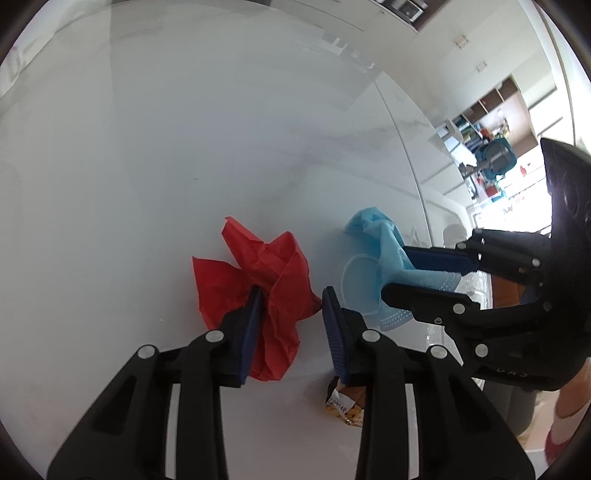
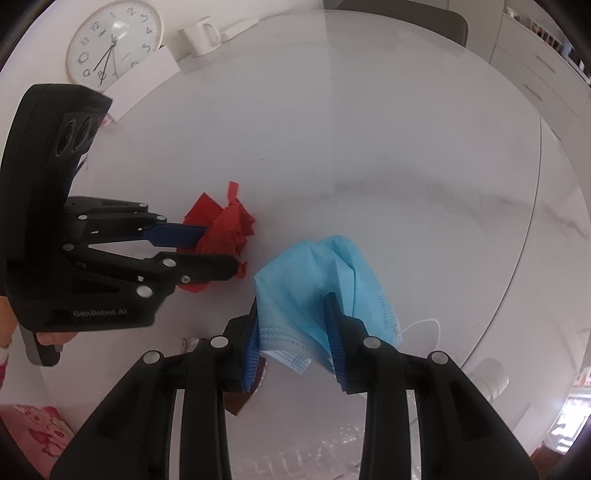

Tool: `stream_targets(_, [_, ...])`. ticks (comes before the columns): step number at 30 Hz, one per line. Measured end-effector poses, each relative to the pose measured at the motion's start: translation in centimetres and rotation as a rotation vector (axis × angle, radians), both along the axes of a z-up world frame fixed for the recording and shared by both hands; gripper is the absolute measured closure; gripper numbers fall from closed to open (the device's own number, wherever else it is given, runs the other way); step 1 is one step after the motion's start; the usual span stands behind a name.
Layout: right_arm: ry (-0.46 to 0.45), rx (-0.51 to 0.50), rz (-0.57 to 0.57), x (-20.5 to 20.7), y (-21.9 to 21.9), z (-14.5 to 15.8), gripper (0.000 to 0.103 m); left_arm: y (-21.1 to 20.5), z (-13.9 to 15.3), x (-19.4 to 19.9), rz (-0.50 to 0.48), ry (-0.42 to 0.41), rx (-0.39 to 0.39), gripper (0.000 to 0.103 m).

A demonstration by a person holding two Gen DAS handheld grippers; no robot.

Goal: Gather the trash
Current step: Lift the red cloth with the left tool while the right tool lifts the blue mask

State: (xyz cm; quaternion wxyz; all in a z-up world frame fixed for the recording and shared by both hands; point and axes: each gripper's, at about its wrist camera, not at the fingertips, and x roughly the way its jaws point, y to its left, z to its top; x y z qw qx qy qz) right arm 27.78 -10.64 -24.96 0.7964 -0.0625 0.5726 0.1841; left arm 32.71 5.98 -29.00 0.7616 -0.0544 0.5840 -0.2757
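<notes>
My left hand-held gripper (image 1: 291,295) pinches the crumpled red tissue paper (image 1: 255,280) between its blue pads, low over the glossy white surface (image 1: 147,166). Just beside it, my right hand-held gripper (image 2: 291,306) is clamped on the pleated light-blue face mask (image 2: 314,273), its ear loop trailing. Past both, the surface lies open to its curved edge. Farther off I see a round white wall clock (image 2: 114,40) and a white mug (image 2: 199,35).

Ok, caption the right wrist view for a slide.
Right gripper clamps a blue face mask above the white table; left gripper pinches red paper.
</notes>
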Motion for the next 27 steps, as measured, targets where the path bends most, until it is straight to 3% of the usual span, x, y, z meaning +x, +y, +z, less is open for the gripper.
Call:
stream_targets(5, [-0.019, 0.033, -0.026, 0.4, -0.6, 1.0, 0.072, 1.8, 1.1, -0.2, 0.040, -0.030, 0.017, 0.071])
stream_targets(19, [-0.111, 0.090, 0.000, -2.2, 2.2, 5.6, 0.072, 5.8, 8.1, -5.6, 0.146, -0.174, 0.084, 0.071])
stream_targets(22, [-0.118, 0.092, 0.008, -2.5, 2.6, 5.9, 0.072, 3.8, 8.3, -5.7, 0.152, -0.186, 0.093, 0.071])
stream_targets(27, [-0.126, 0.071, 0.019, -2.6, 3.1, 6.1, 0.076, 5.1, 8.4, -5.9, 0.151, -0.185, 0.087, 0.071])
